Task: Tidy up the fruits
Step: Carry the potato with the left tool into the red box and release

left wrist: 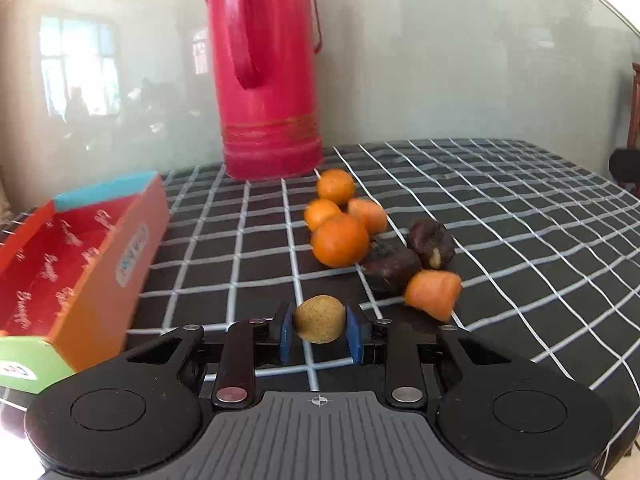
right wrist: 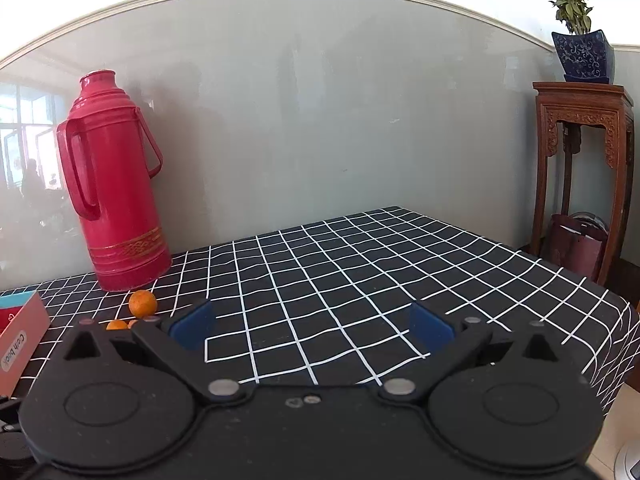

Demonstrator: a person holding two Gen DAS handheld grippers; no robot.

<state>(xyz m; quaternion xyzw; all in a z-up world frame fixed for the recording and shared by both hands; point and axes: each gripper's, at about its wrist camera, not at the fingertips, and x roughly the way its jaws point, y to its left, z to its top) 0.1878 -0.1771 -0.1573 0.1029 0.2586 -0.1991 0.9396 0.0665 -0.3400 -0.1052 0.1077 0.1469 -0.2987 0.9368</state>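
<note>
My left gripper (left wrist: 319,326) is shut on a small yellow-brown speckled fruit (left wrist: 319,319), held between its blue pads above the checked cloth. Ahead of it lie three small oranges (left wrist: 339,240), two carrot pieces (left wrist: 433,294) and two dark purple chunks (left wrist: 430,243) in a loose cluster. A red open box (left wrist: 76,256) sits to the left of the gripper. My right gripper (right wrist: 312,326) is open and empty over the cloth; an orange (right wrist: 142,303) shows at its left.
A tall red thermos (left wrist: 266,68) stands at the back by the wall, also in the right wrist view (right wrist: 112,188). The black checked tablecloth (right wrist: 360,272) covers the table. A carved wooden stand (right wrist: 580,168) with a potted plant stands beyond the table's right edge.
</note>
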